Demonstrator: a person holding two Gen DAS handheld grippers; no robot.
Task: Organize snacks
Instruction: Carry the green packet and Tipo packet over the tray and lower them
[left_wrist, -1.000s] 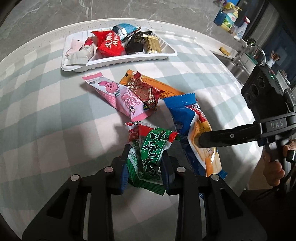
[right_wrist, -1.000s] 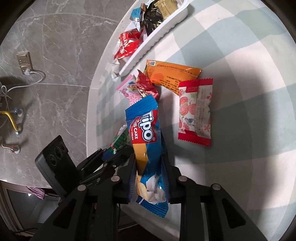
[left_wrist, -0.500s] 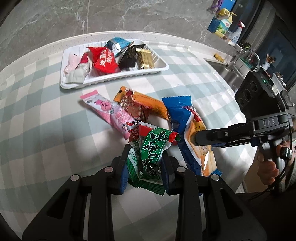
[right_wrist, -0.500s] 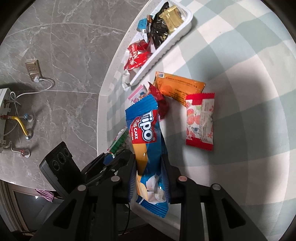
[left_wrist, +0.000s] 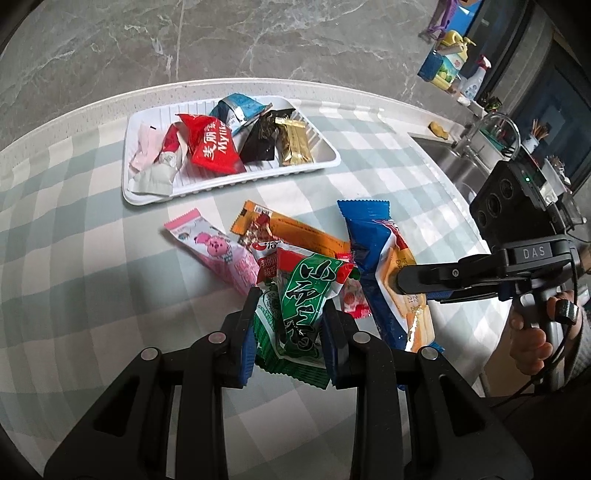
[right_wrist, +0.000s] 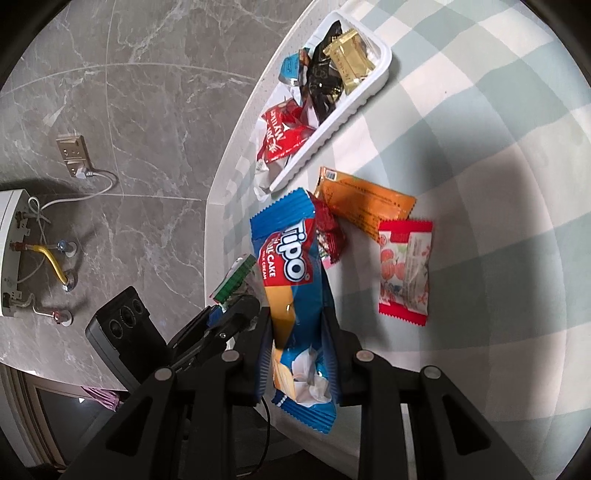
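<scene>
The left gripper (left_wrist: 290, 325) is squeezed tight on a green snack pack (left_wrist: 303, 299), which sticks up between its two fingers. The right gripper (right_wrist: 297, 343) is squeezed tight on a long blue cake pack (right_wrist: 291, 280); the pack runs forward past the fingertips and hangs a bit behind them too. In the left wrist view the right gripper comes in from the right side, close by, with the blue pack just beside the green one.

Just ahead of the left gripper, on the checked tablecloth (left_wrist: 92, 266), lie a pink snack pack (left_wrist: 214, 251) and an orange snack pack (left_wrist: 306, 232). A small dark red pack (right_wrist: 328, 232) rests on the orange one, touching it. To the right of the blue pack, ahead of the right gripper, lies a red and white candy pack (right_wrist: 404, 267), with its far end just touching the orange pack.

Farther off sits a white tray (left_wrist: 325, 162). Inside it are a red pack (left_wrist: 214, 147), a black pack (left_wrist: 260, 142), a gold pack (left_wrist: 293, 142), a light blue pack (left_wrist: 238, 109) and some pale wrappers (left_wrist: 153, 158).
</scene>
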